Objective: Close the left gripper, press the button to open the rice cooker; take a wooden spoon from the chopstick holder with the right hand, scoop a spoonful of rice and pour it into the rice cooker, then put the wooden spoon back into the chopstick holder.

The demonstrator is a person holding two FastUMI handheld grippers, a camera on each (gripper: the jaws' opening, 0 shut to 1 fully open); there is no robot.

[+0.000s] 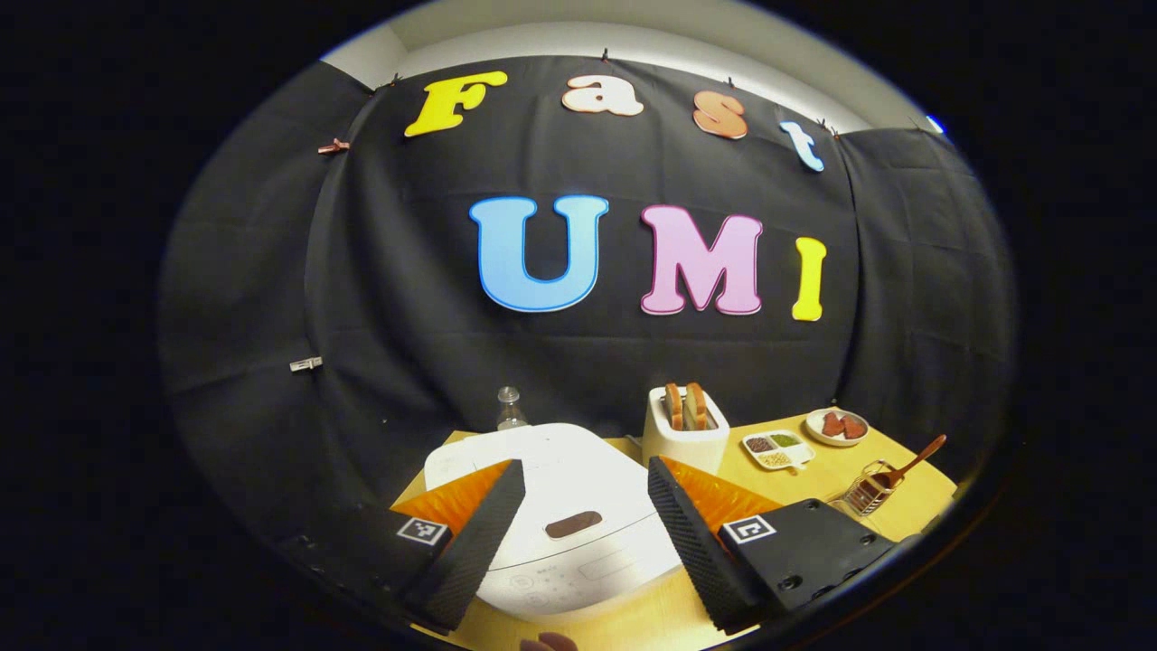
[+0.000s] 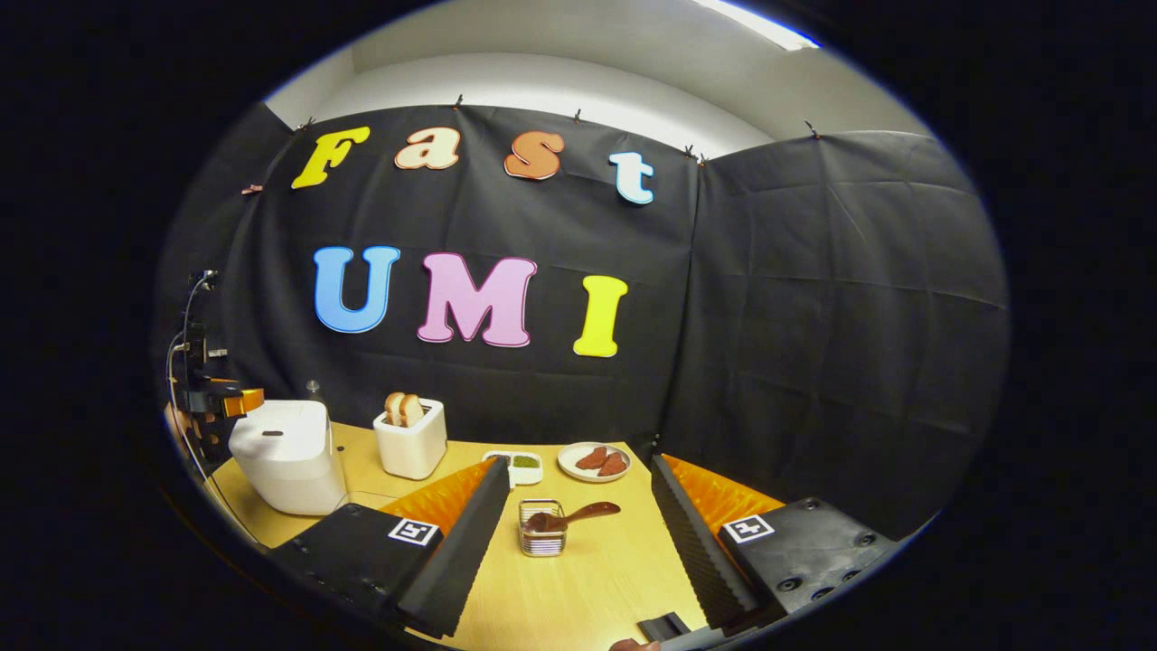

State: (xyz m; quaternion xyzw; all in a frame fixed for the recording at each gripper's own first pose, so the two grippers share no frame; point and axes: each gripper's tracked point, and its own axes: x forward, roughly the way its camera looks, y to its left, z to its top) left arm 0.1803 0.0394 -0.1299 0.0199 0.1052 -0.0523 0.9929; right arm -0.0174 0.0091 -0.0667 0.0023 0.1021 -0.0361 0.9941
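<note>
Left gripper (image 1: 578, 533) fingers spread wide over the white rounded rice cooker (image 1: 560, 506), right gripper (image 2: 574, 542) fingers spread too. Unclosed, they could straddle its dark oval button (image 1: 573, 523) and miss.

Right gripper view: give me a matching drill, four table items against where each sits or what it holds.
Items:
1. rice cooker
2. toaster
3. holder
4. plate

States:
A. holds the spoon
B. bread slices stick out of it
C. far left, lid shut
D. reddish pieces lie on it

Pairs: 1-C, 2-B, 3-A, 4-D
</note>
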